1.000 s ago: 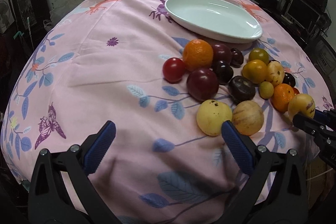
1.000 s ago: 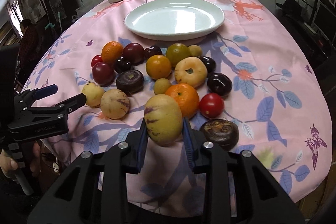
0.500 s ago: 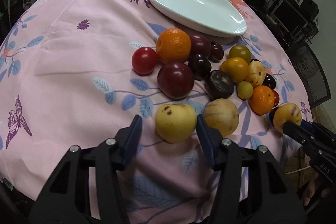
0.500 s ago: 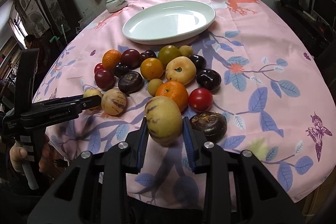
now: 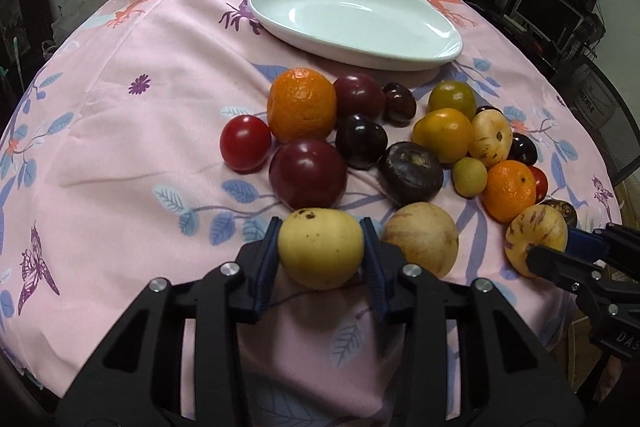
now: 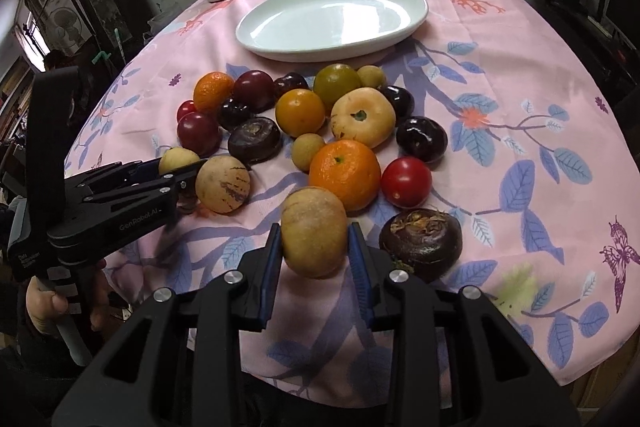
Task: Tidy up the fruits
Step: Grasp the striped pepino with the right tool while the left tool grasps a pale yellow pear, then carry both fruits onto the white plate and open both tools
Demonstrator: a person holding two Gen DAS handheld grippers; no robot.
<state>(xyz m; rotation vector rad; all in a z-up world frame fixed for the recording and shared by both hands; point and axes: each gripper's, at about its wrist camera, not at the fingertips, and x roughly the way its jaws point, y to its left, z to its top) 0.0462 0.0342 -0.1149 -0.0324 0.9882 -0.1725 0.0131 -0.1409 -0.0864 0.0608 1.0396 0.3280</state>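
Pink floral tablecloth (image 5: 120, 131) carries a fruit cluster before an empty white plate (image 5: 360, 23). At the cluster's near edge, the left gripper (image 5: 320, 251), jaws just closing, clamps a yellow pear (image 5: 320, 253); the right gripper (image 6: 314, 243) grips a striped melon (image 6: 314, 237).

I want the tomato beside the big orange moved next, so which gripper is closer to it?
Left. The left gripper, shut on a yellow fruit, sits just below the tomato; the right gripper is across the pile, far side.

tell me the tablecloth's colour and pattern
Pink tablecloth with blue leaves and purple butterflies; right wrist view shows it best.
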